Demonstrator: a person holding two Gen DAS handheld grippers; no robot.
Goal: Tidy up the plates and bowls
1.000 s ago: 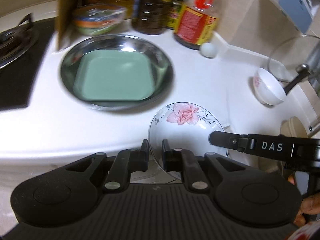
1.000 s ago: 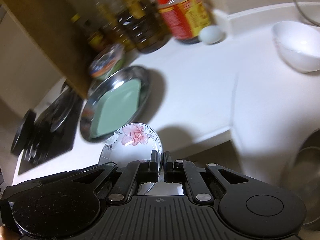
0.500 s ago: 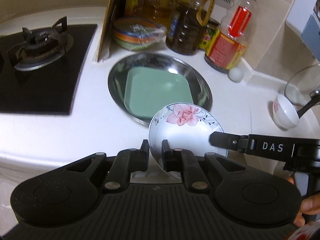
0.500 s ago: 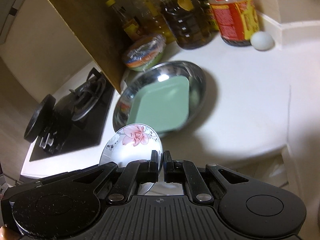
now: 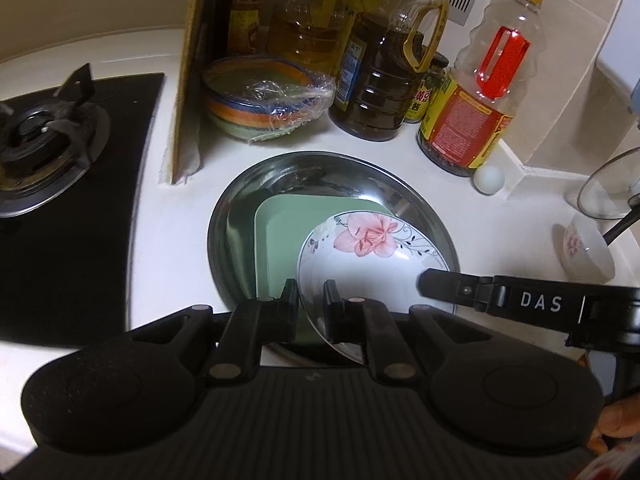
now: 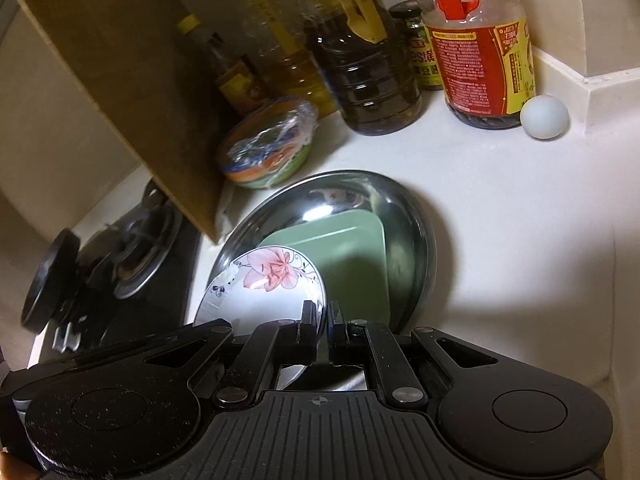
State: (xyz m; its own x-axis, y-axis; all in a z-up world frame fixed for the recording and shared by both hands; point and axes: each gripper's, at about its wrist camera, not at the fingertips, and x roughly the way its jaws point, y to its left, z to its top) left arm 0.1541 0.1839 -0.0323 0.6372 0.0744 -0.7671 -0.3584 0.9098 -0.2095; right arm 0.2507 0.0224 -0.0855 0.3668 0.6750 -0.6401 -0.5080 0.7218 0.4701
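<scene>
While both tongs grip it, the floral plate [image 5: 372, 260] hangs tilted over the near right part of the steel basin [image 5: 240, 216]. Left tongs [image 5: 311, 300] pinch the plate's near rim, one finger on each face. Right tongs [image 6: 324, 320] pinch the rim too, pressed tight on the edge; in the left view their tip comes in from the right and lies on the plate's right edge. Whether the plate touches anything below cannot be told.

The basin sits on the white tabletop [image 5: 512, 240], and a green square plate [image 5: 280, 248] lies flat inside it, partly hidden by the floral plate.

Far of the basin: a stack of coloured bowls wrapped in cling film [image 5: 264, 100], just right of an upright brown board [image 5: 192, 72]. Right of the stack, a dark oil bottle [image 5: 380, 92], then a red-labelled bottle [image 5: 468, 128] with a white egg [image 5: 489, 179] beside its base. More bottles stand behind, labels unreadable.

Left of the board: a black hob with a gas burner [image 5: 40, 136].

Right edge: a small white bowl [image 5: 586, 250] with a pink motif, well apart from the basin, and a glass lid [image 5: 608, 188] just far of it.
</scene>
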